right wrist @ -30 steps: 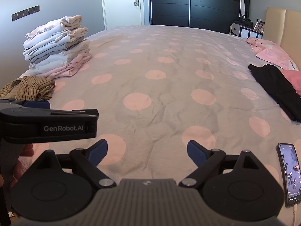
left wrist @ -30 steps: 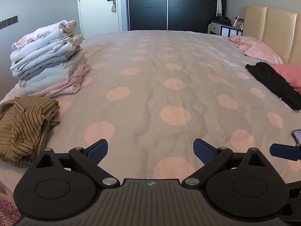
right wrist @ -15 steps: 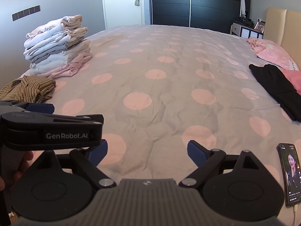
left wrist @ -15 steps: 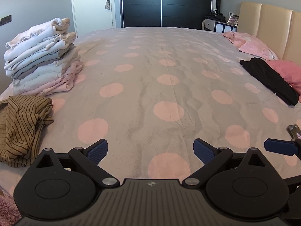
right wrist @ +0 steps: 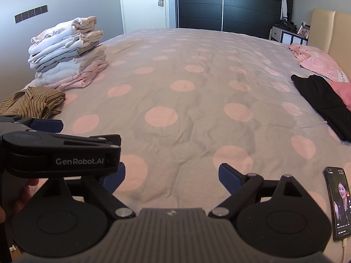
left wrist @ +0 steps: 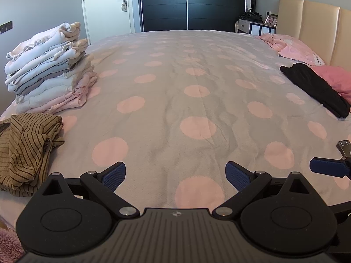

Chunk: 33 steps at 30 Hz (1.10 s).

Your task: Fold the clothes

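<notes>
A crumpled brown striped shirt lies at the bed's near left edge; it also shows in the right wrist view. Behind it stands a stack of folded pale clothes, also in the right wrist view. A black garment lies at the right by the pillows, also in the right wrist view. My left gripper is open and empty above the bedspread. My right gripper is open and empty; the left gripper's body covers its left finger.
The grey bedspread with pink dots covers the bed. Pink pillows lie by the headboard. A lit phone on a cable lies at the near right edge. A door and dark wardrobe stand beyond the bed.
The left wrist view has swung a little, so the shirt and stack sit further left and lower. The right gripper has barely moved. Both stay open.
</notes>
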Motion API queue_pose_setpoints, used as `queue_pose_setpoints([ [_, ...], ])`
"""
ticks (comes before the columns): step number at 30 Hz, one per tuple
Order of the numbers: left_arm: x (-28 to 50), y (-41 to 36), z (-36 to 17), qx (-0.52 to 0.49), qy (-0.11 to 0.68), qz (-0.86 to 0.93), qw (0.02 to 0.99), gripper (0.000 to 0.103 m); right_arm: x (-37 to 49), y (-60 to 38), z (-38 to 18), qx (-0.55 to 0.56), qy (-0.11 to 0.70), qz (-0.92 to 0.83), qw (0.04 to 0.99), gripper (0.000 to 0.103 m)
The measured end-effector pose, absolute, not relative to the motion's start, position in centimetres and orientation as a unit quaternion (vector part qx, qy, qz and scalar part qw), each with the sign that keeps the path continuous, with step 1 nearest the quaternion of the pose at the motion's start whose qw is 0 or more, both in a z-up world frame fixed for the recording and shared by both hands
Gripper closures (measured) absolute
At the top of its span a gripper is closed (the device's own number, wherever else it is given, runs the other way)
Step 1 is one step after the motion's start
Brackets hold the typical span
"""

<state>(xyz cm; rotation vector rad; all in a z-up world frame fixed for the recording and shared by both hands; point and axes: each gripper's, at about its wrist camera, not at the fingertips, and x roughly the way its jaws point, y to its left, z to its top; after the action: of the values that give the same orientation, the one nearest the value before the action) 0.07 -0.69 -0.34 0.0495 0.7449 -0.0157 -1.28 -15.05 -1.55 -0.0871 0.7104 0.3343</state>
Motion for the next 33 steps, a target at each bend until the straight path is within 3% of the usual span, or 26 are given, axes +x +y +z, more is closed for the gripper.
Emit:
queue_pose_setpoints([
  [33, 0.13, -0.78, -0.67, 0.028, 0.372, -0.010, 0.928, 0.004, -1.16, -14.85, -1.90, -0.046, 0.352, 0.166, 0.920, 0.010],
])
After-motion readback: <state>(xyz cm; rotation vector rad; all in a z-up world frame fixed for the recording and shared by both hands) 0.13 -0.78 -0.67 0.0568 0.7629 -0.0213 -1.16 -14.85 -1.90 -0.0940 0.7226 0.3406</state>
